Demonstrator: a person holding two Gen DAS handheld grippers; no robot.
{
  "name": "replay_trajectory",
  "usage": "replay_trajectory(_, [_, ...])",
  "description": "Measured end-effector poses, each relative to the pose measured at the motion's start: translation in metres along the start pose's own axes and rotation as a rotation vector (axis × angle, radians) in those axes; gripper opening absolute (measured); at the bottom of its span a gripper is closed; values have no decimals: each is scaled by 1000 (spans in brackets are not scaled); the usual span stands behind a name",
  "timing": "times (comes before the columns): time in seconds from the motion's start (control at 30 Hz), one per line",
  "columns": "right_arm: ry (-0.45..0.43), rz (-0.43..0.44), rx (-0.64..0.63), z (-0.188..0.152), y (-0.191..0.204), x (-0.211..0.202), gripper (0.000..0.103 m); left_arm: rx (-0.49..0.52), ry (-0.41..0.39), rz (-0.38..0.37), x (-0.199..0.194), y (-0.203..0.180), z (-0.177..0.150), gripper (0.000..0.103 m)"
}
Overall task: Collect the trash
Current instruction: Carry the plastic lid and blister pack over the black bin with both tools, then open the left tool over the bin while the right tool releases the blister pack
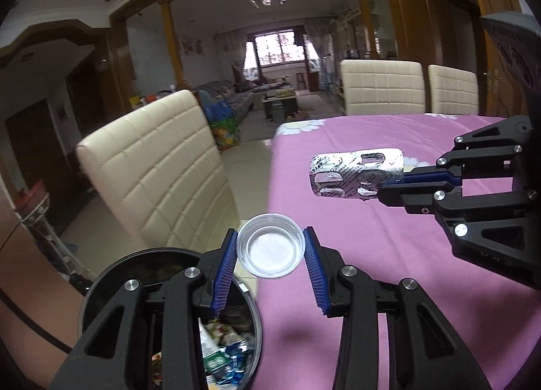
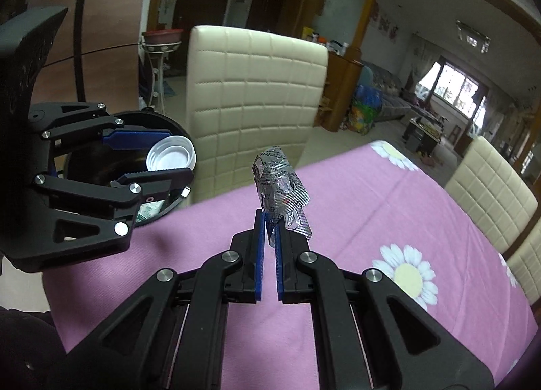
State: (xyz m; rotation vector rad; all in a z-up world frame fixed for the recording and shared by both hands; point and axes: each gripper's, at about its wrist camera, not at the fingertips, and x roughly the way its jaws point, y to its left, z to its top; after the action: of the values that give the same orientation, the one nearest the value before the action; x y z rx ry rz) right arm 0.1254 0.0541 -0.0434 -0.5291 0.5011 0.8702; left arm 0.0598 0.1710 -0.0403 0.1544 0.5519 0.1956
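In the left wrist view, the left gripper (image 1: pixel 270 248) holds a white plastic bottle cap (image 1: pixel 269 250) between its blue pads (image 1: pixel 226 265). The jaws stand narrow, and each pad presses one side of the cap. The open side of the cap faces up toward the camera, so it has no long axis. It hangs over the near edge of the table with the pink cloth (image 1: pixel 389 254), just beside the black trash bin (image 1: pixel 101 288). The bin is below and to the left of the cap, and it already contains wrappers. A cream chair (image 1: pixel 152 166) stands behind the bin. To the right of the cap, the right gripper (image 1: pixel 385 187) holds a silver blister pack (image 1: pixel 355 173) above the cloth. The long axis of the pack runs left to right, and its free end points left, toward the chair.

In the right wrist view, the right gripper (image 2: pixel 268 234) is closed on the lower edge of the blister pack (image 2: pixel 280 187). The pack sticks out forward from the fingertips, bent and crumpled, with its long axis along the fingers. It is over the pink cloth (image 2: pixel 338 207), in front of the cream chair (image 2: pixel 253 92). To the left of the pack, the left gripper (image 2: pixel 169 156) holds the bottle cap (image 2: pixel 170 155) directly above the open trash bin (image 2: pixel 84 160). More cream chairs (image 2: pixel 490 193) stand at the right side of the table.
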Motion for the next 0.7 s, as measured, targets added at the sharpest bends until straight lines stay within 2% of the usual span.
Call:
replay_trajectory(0.27, [-32,91,-37,26,38,4,6,-61,-28,139,-24,41,-12,39])
replay_trajectory(0.47, [-49,140,-54,40,61,12,6,-138,-22,219,-28,76,-22,39])
replay_trajectory(0.53, [-51,145,-61,44,68,14,6,-172,-10,224,-26,87,-29,41])
replay_trajectory(0.6, [-44,148,-72,45,73,18,6,-209,27,185,-18,96,-36,65])
replay_trajectory(0.63, [-40,149,-75,45,74,20,6,-225,41,191,-14,100,-41,83])
replay_trajectory(0.67, [-35,150,-81,45,76,23,6,-236,43,201,-12,103,-45,89])
replay_trajectory(0.7, [-31,150,-85,46,77,25,6,-239,40,205,-12,105,-49,89])
